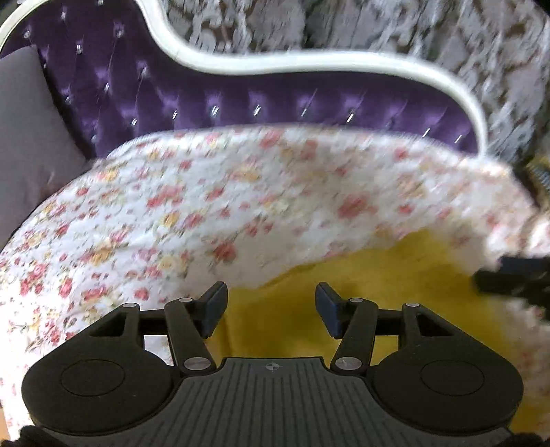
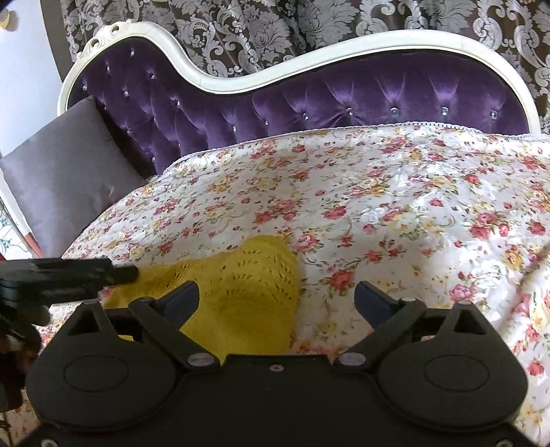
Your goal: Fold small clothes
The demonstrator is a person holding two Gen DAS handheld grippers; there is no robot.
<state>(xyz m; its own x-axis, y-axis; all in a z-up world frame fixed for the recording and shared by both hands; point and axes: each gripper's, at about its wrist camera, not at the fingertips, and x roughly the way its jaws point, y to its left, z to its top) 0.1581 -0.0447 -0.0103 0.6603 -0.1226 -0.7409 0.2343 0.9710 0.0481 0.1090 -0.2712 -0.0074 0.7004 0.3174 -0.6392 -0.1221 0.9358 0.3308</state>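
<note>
A small yellow knitted garment (image 2: pixel 247 278) lies bunched on the floral bed cover (image 2: pixel 395 206). My right gripper (image 2: pixel 276 292) hovers just above it, open wide, with its left finger over the knit and its right finger over the cover; nothing sits between the pads. My left gripper (image 2: pixel 113 273) reaches in from the left, its tip at the garment's left edge. In the blurred left wrist view, my left gripper (image 1: pixel 271 306) is open over the yellow garment (image 1: pixel 343 275), gripping nothing. The dark right gripper (image 1: pixel 508 278) shows at the right edge.
A purple tufted headboard (image 2: pixel 309 99) with a white frame runs behind the floral cover (image 1: pixel 172 213). A grey cushion (image 2: pixel 65 178) leans at the left end. Patterned curtains (image 2: pixel 275 31) hang behind.
</note>
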